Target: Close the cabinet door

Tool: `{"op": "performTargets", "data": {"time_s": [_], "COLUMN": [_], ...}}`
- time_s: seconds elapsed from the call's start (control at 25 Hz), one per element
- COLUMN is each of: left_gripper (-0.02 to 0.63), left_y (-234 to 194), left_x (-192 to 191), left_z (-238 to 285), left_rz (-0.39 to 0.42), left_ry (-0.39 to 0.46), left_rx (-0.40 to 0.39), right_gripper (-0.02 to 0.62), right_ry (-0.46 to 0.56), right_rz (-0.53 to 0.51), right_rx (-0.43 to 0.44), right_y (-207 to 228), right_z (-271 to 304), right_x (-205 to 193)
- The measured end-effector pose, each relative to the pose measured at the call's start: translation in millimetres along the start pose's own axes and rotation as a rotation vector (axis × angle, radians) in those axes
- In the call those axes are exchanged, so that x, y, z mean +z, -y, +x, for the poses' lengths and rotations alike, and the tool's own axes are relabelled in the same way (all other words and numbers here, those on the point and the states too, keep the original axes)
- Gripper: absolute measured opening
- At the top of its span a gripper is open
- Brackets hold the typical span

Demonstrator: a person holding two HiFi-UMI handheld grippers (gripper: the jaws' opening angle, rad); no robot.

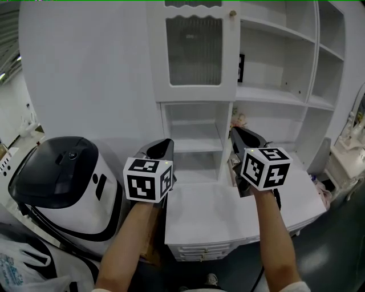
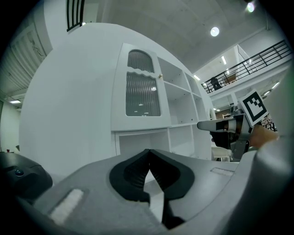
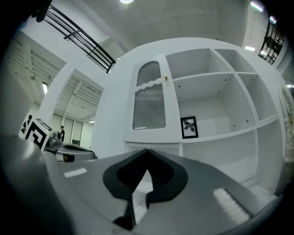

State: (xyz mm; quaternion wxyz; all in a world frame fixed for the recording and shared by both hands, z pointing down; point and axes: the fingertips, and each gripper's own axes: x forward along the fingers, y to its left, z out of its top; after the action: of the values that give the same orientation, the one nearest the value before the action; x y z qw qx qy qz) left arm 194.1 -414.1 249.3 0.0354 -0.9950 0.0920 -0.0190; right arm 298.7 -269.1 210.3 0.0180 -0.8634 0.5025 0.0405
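A white cabinet door with a ribbed glass pane and a small knob hangs at the top of a white shelf unit. Whether the door lies flush against the unit I cannot tell. Both grippers point level at the unit, well below the door and apart from it. My left gripper is shut with nothing between its fingers; in its own view the tips meet. The right gripper is likewise shut and empty, tips together. Each marker cube sits near my wrists.
A white desk top with drawers lies under the grippers. A black-and-white machine stands at the left, with a plastic bag below it. A framed picture sits on a shelf. More white furniture is at the right.
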Motion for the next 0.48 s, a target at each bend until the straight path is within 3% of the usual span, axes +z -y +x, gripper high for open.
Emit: {"op": "performTargets", "data": {"time_s": [0.48], "left_gripper": [-0.002], "left_y": [6.4], "left_x": [1.2], "left_z": [2.8], "left_rz": [-0.003], "left_ry": [0.005], "left_rx": [-0.009], "right_gripper": [0.005], "right_ry": [-0.011], "right_rz": [-0.002], "right_rx": [0.009], "right_y": [2.4], "right_z": [-4.7], "right_x": [-6.4]}}
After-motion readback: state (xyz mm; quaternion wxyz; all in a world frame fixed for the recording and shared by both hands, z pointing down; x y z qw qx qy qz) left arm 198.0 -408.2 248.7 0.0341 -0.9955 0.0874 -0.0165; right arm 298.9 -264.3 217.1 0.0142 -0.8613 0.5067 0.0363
